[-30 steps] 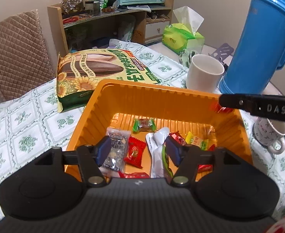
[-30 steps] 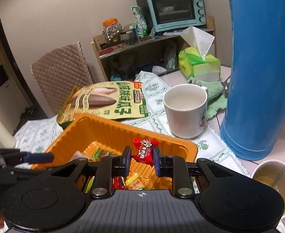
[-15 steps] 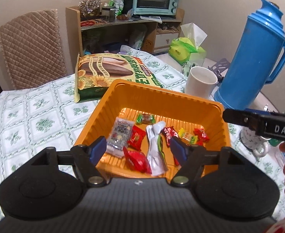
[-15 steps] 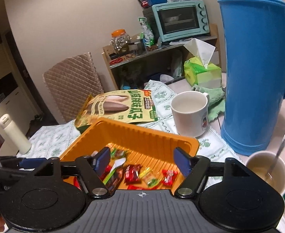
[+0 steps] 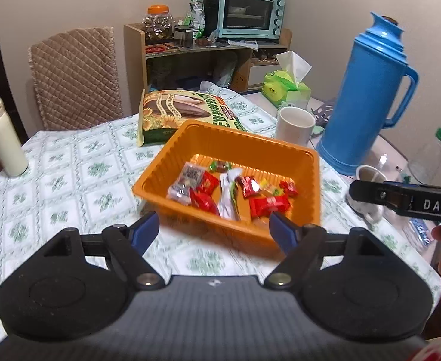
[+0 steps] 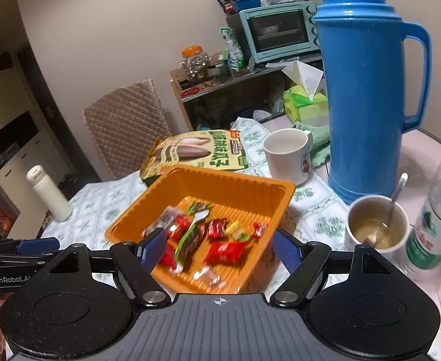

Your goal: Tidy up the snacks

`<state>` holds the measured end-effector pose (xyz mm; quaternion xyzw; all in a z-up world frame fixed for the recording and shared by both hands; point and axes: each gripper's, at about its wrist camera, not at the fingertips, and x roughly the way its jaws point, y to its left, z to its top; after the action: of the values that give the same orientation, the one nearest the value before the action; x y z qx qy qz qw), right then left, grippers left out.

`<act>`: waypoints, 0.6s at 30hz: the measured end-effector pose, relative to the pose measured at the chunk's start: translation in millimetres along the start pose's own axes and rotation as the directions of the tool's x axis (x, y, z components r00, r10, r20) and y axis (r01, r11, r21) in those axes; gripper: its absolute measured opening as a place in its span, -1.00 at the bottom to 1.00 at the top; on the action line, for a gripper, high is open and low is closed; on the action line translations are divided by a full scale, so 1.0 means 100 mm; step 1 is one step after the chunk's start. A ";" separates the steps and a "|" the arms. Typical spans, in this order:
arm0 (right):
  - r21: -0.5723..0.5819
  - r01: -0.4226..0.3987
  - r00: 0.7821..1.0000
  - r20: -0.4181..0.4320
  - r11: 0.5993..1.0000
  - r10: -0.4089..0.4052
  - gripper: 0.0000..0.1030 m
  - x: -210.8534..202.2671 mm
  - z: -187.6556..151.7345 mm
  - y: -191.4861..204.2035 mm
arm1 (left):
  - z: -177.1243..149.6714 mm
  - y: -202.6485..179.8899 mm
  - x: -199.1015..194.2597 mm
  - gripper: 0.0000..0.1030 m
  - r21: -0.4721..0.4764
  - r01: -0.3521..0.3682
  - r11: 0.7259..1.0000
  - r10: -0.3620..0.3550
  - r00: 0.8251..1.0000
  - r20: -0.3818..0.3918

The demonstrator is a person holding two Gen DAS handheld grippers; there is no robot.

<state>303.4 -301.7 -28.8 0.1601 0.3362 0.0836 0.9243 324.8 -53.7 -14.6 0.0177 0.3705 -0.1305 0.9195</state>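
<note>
A white flask stands on the table at 9 o'clock of the orange tray. The left gripper has just been spreading its jaws; they stand apart and empty, short of the tray. Wrapped snacks lie in the tray. The seed bag lies at its 12 o'clock, the mug and blue thermos at 2. The right gripper, likewise just opening, holds nothing.

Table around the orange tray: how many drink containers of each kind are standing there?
Mugs: 2
Blue thermos jug: 1
White flask: 1
Clear plastic bottle: 1
Total: 5
</note>
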 end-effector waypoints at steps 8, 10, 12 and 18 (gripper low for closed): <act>-0.071 -0.043 0.996 -0.077 0.997 0.038 0.51 -0.49 -0.30 0.13 | -0.43 -0.27 -0.65 0.53 -0.063 -0.054 0.997 0.054 0.999 -0.005; -0.085 -0.061 0.994 -0.100 0.995 0.053 0.51 -0.59 -0.39 0.16 | -0.56 -0.33 -0.80 0.53 -0.089 -0.078 0.993 0.077 0.997 -0.008; -0.092 -0.081 0.990 -0.124 0.992 0.069 0.51 -0.69 -0.47 0.18 | -0.67 -0.39 -0.93 0.53 -0.113 -0.102 0.988 0.101 0.995 -0.013; -0.116 -0.138 0.977 -0.182 0.983 0.116 0.51 -0.97 -0.72 0.20 | -1.04 -0.56 -1.25 0.53 -0.157 -0.151 0.976 0.148 0.988 -0.031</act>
<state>182.4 -291.4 -15.9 0.1136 0.3986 0.1778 0.8925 153.7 -65.5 -0.4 -0.0267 0.3860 -0.0307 0.9216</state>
